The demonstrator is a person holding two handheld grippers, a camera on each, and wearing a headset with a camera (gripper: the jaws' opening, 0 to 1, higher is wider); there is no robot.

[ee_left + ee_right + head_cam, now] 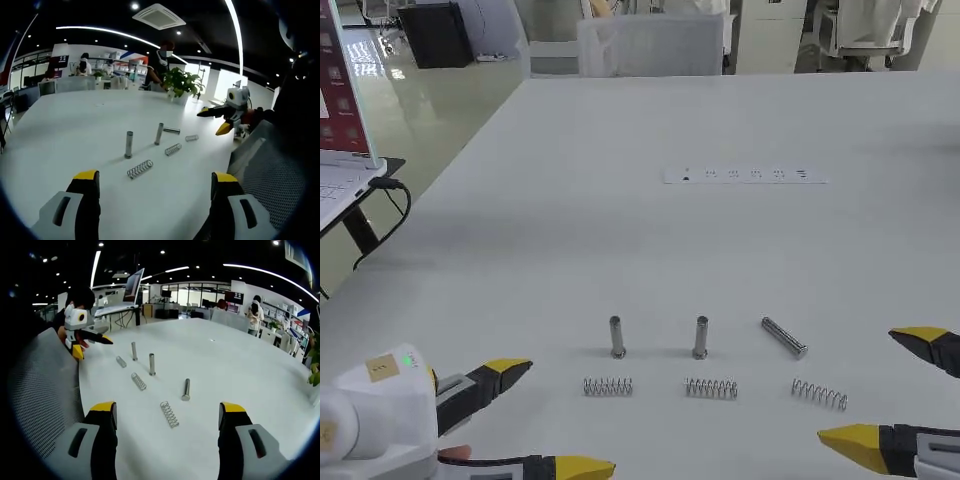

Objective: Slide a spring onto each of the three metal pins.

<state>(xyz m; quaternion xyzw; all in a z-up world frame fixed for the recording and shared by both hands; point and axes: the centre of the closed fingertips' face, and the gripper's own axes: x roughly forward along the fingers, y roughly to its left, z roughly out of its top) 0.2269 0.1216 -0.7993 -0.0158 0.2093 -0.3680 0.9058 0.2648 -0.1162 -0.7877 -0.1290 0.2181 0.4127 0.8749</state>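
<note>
White table [720,240] bears three pins [701,337], three springs [710,388].

1. I see a plain white bench [620,200].
2. Two pins stand upright on it, apart from each other: the left pin [616,337] and the middle pin [701,338].
3. The right pin [784,337] lies on its side, at an angle.
4. Nearer me, three springs lie in a row, none touching a pin: the left spring [608,386], the middle spring [711,388] and the right spring [819,394].
5. Farther back I see a strip of sockets [745,176] lying flat on the bench.
</note>
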